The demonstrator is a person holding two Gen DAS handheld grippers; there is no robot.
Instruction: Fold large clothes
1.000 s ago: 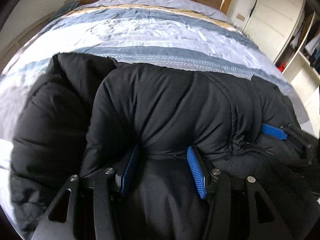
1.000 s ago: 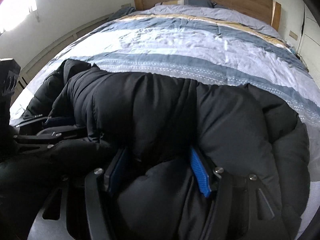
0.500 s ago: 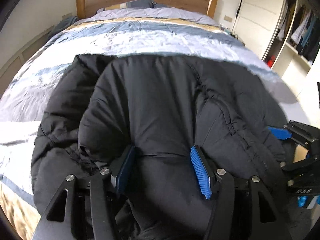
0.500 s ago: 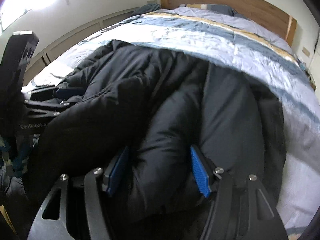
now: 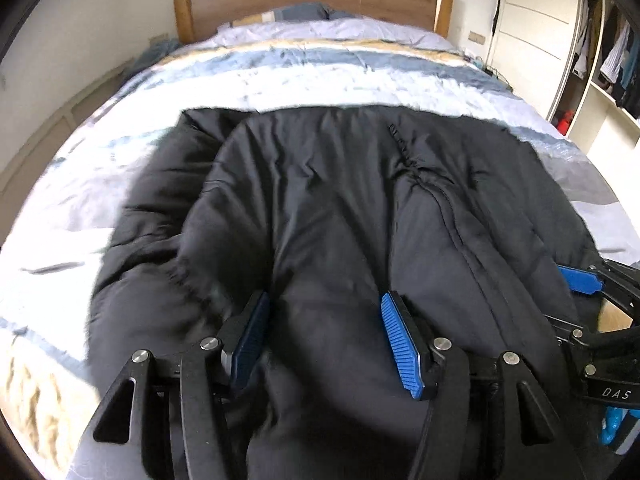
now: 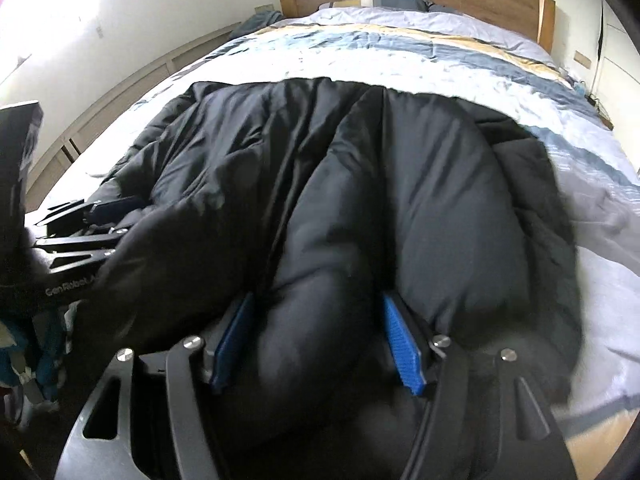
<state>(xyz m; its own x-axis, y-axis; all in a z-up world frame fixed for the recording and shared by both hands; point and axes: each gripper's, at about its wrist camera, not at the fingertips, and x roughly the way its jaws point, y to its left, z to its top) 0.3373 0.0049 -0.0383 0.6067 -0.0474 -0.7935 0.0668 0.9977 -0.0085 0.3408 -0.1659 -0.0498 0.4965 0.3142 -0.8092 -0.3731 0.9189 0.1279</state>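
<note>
While spread over the bed [image 5: 100, 200], the black coat [image 5: 340, 208] bunches inside each holding gripper, left gripper [image 5: 324, 340] and right gripper [image 6: 316, 340].

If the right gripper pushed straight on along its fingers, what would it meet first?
The black coat: a puffy fold already sits between the right gripper pads, so it would press deeper into that, probably then the bed.

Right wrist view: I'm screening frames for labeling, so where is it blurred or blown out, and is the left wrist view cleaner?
Right wrist view: window glare washes out the top left; the black jacket smears at its right edge. Left wrist view: no glare, but the striped duvet is streaked at left; both bend at the rims.
</note>
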